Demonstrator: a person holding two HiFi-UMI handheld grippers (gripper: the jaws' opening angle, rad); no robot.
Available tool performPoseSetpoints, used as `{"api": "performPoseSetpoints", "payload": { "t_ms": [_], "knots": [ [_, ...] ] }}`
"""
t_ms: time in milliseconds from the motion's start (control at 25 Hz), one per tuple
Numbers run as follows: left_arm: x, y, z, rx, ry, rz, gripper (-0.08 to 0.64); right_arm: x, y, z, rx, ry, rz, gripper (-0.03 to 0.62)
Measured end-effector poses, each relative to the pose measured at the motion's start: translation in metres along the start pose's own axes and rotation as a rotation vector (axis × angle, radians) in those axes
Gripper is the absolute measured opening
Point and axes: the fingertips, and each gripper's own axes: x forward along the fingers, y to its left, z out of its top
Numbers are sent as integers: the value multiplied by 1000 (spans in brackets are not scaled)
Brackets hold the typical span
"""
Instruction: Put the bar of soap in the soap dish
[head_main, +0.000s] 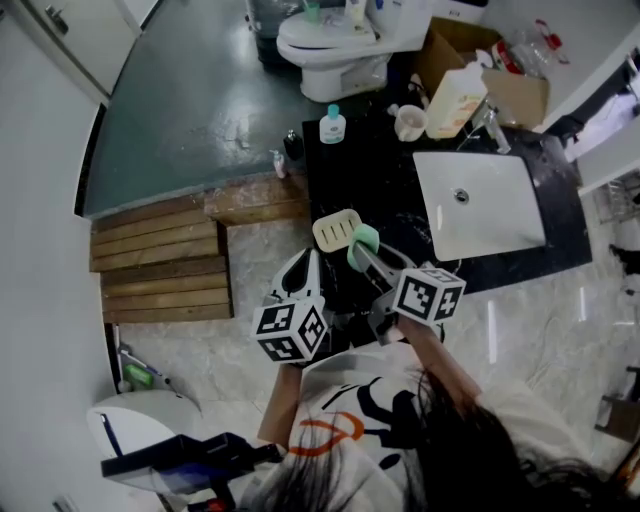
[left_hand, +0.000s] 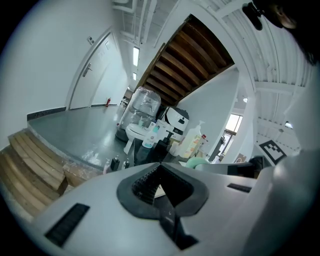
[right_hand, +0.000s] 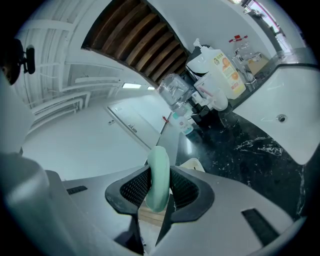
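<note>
My right gripper (head_main: 362, 254) is shut on a pale green bar of soap (head_main: 365, 240), which stands on edge between the ridged pads (right_hand: 134, 189). In the right gripper view the soap (right_hand: 160, 167) sticks up above the jaws. A cream slotted soap dish (head_main: 336, 231) lies on the black counter's near left corner, just left of the soap and close beyond it; the soap dish (right_hand: 193, 164) also shows past the right jaw. My left gripper (head_main: 312, 258) hovers near the dish's front edge, shut on nothing, with its tips (left_hand: 160, 167) together.
The black marble counter (head_main: 375, 175) carries a white sink (head_main: 480, 200), a large soap bottle (head_main: 455, 98), a mug (head_main: 409, 122) and a small teal-capped bottle (head_main: 332, 125). A toilet (head_main: 330, 45) stands behind, and wooden steps (head_main: 165, 265) are on the left.
</note>
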Motion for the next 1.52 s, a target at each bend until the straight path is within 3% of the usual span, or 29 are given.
{"api": "performPoseSetpoints", "payload": {
  "t_ms": [440,760,1040,1320,1520],
  "knots": [
    [13,-1,-3,-42,-10,73,2,18,-12,7,-40,108,51,121],
    [14,3,0,-55,-34,118,2,33,-25,7,-144,194,57,122],
    [10,11,3,-67,-44,157,2,54,-23,16,-307,239,67,121],
    [8,21,4,-77,-48,188,2,76,-20,16,-558,309,62,121],
    [7,23,6,-76,-43,192,2,83,-24,1,-805,405,34,121]
  ]
}}
